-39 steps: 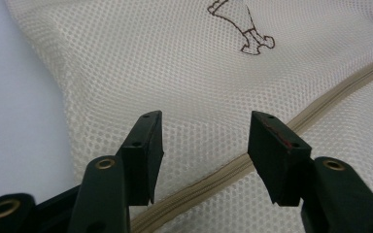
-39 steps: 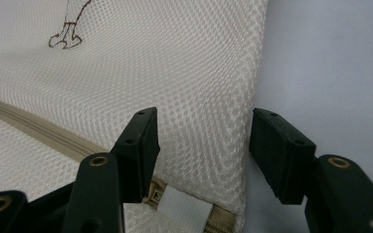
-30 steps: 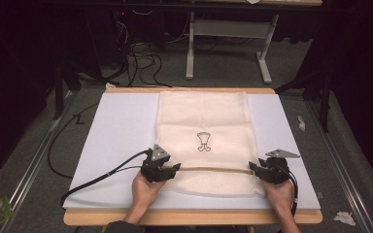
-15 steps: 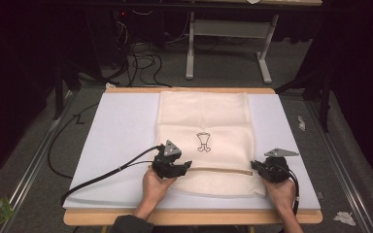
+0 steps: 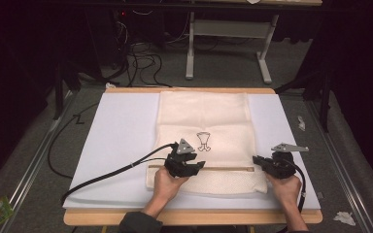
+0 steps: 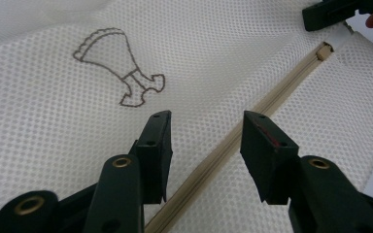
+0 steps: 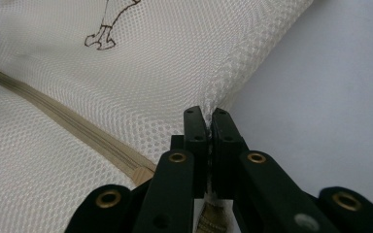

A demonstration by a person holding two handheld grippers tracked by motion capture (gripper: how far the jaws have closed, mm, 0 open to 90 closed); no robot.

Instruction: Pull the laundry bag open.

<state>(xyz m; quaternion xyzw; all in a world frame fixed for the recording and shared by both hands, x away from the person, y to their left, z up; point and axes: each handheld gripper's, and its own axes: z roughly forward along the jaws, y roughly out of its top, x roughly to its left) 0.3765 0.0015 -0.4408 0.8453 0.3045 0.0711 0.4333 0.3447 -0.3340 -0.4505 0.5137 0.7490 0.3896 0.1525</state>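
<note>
Table point(image 5: 126, 221): wooden top, edge bare along the near side; cables and a desk frame on the floor beyond it.

Sheet point(image 5: 121, 136): white, covers most of the table.

Bag point(image 5: 204, 116): cream mesh, lies flat at the sheet's middle, long axis running away from the person, near end toward the hands. Nothing lies on it but the grippers. In the right gripper view its side edge point(image 7: 252, 53) rises in a small ridge at the jaws.

Zip point(image 5: 223, 169): tan strip across the bag's near part, running left to right between the two grippers; its far end point(image 6: 324, 50) shows in the left gripper view.

Drawing point(image 5: 203, 141): small dark outline just beyond the zip, near the bag's middle; its subject is hard to make out point(image 6: 119, 68).

Left gripper point(image 6: 206, 121): jaws apart, one on each side of the zip line, over the mesh; whether they touch it is unclear. Seen from above at the zip's left part point(image 5: 194, 167).

Right gripper point(image 7: 206, 119): jaws pressed together, pinching the bag's right edge by the zip's end point(image 5: 260, 162).
</note>
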